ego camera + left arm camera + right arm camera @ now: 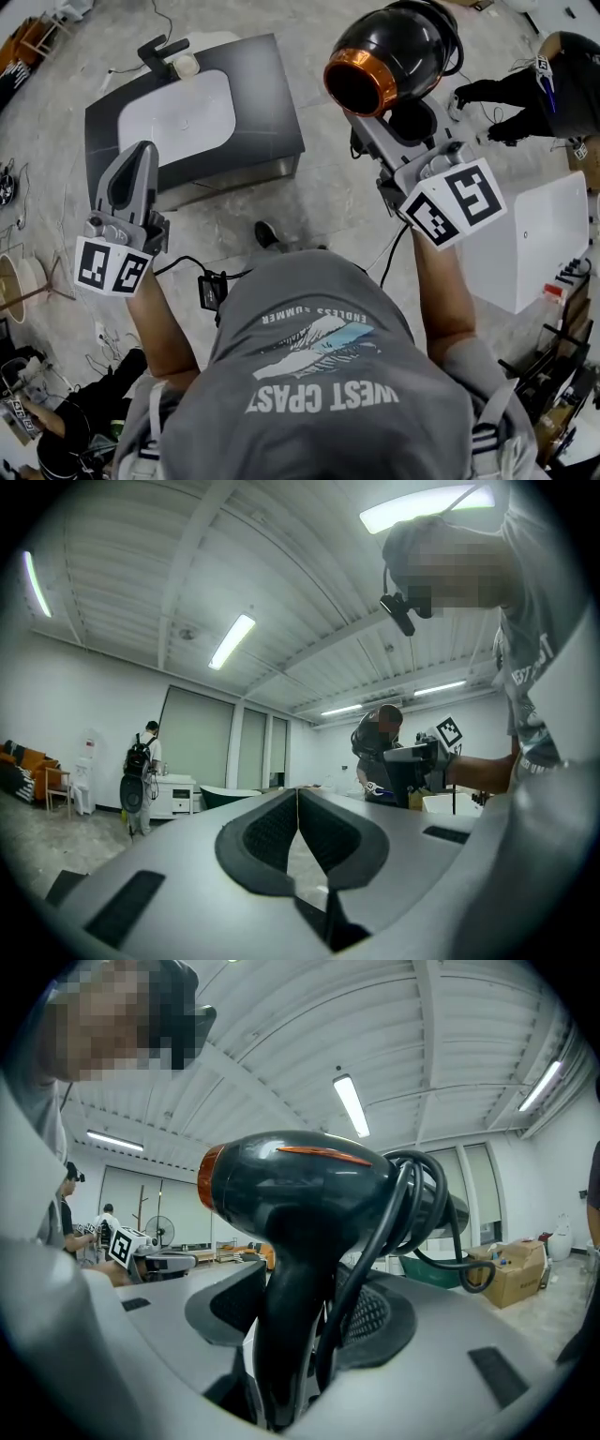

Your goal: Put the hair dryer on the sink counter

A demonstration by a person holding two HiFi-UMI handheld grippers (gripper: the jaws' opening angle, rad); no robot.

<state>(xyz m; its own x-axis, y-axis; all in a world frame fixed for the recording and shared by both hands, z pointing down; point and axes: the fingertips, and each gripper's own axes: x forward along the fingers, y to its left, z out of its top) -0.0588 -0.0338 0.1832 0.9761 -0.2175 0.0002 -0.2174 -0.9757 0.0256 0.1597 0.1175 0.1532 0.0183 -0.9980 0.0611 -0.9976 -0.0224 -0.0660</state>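
1. Right tool (298, 1321) is holding the hair dryer (291, 1185) by its handle. Both pads are pressing on the handle from either side, and the jaws are standing fairly wide around it.
2. Hair dryer body is sitting above the jaws, handle pointing down into them. The orange nozzle ring (361, 82) is facing left in the right gripper view.
3. Black cord (417, 1208) is looping in coils behind the dryer body. One strand is running down alongside the handle, between the pads.
4. Left tool (298, 799) is carrying nothing. Its jaws are meeting at the tips, with a narrow gap showing only further back.
5. Head view: both tools are pointing away from the person, left tool (141, 155) at picture left, right tool (380, 117) at picture right, well apart.
6. Sink tabletop (277, 103) is standing on the floor (319, 202) ahead of the person. It has a dark top, a white basin (178, 117) and a black faucet (161, 52) at its far edge.
7. Hair dryer (394, 47) is hanging in the air to the right of the tabletop, not touching it, over the floor.
8. Left tool is hovering just in front of the tabletop's near left corner.
9. Another person (141, 766) with a backpack is standing far off in the left gripper view.
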